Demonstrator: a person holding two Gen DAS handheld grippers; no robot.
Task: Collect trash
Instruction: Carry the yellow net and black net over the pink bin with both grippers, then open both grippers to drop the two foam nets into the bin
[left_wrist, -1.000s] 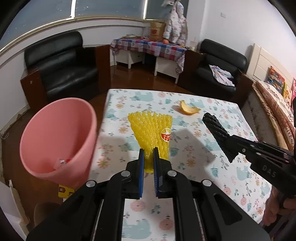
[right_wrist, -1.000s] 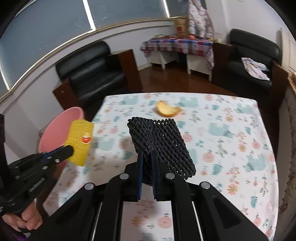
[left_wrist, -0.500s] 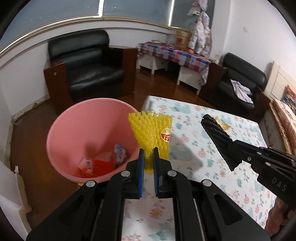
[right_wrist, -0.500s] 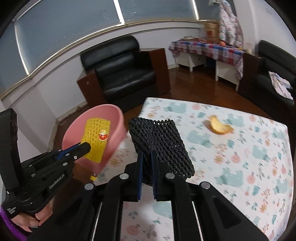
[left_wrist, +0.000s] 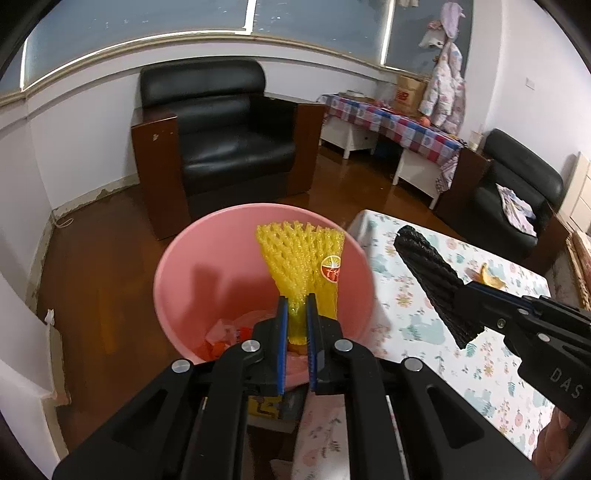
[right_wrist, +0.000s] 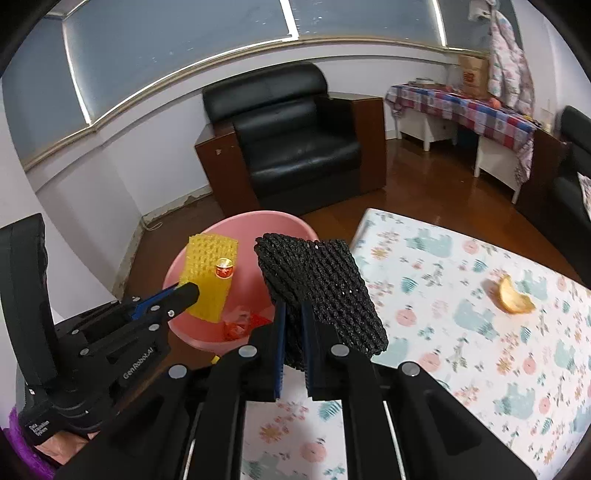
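Net (left_wrist: 295, 258): yellow, open mesh, with a round orange-red sticker. Second net (right_wrist: 325, 288): black, same mesh. Bin (left_wrist: 192, 273): plain pink; red and white scraps inside. Tablecloth (right_wrist: 461, 332): white, printed with teal bears and pink flowers. Peel (right_wrist: 515, 301): orange. Armchair (left_wrist: 229, 133): black with brown sides. Floor (left_wrist: 92, 280): glossy brown.
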